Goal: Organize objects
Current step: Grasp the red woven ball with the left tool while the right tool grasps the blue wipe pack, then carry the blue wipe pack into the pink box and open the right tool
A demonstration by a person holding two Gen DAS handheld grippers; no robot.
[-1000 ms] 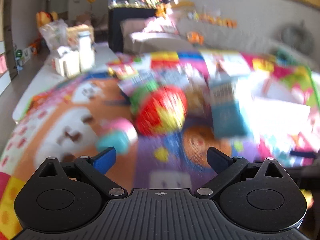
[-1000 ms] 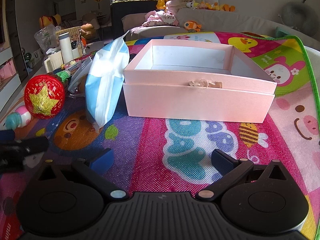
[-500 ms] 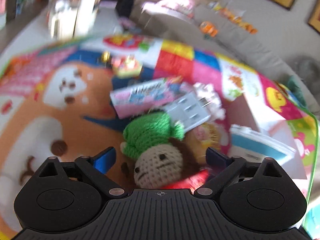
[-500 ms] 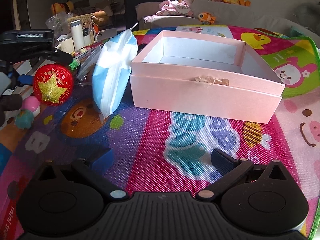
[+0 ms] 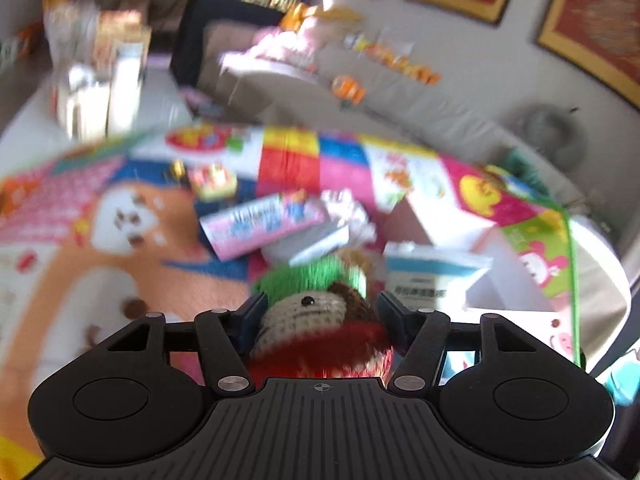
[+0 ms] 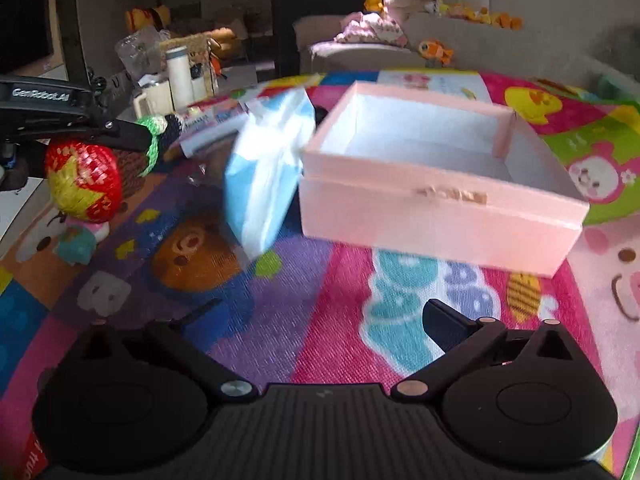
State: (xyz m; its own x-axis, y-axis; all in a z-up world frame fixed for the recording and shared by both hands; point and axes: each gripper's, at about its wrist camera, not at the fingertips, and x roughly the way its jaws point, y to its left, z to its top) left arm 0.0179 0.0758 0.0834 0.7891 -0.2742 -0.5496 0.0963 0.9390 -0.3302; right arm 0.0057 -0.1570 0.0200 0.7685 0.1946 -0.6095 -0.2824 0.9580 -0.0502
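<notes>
Right now my left gripper is closing around the crocheted doll with the beige face, green cap and red woven strawberry body. The doll sits between my two blue-padded fingers, which stand about half open and look close against its head on both sides. The blur keeps me from saying whether the pads are pressing yet. From the right wrist view the doll's red strawberry body is over the far left of the colourful cartoon play mat, with the left gripper's black arm reaching in across it, and I cannot tell if it is off the mat.

My right gripper hovers wide open over the mat and holds nothing. Beyond it stands the open pale pink cardboard box, empty inside as far as I can see. A soft blue-and-white packet leans against the box's left wall. Farther left, a small pink-and-teal toy lies on the mat just beside the doll.

I judge this to be the pick-up step for the doll. Next I need the grip to finish firmly on its soft head. Then I would carry it rightward, clear of the leaning packet, and lower it into the pink box before letting go.
</notes>
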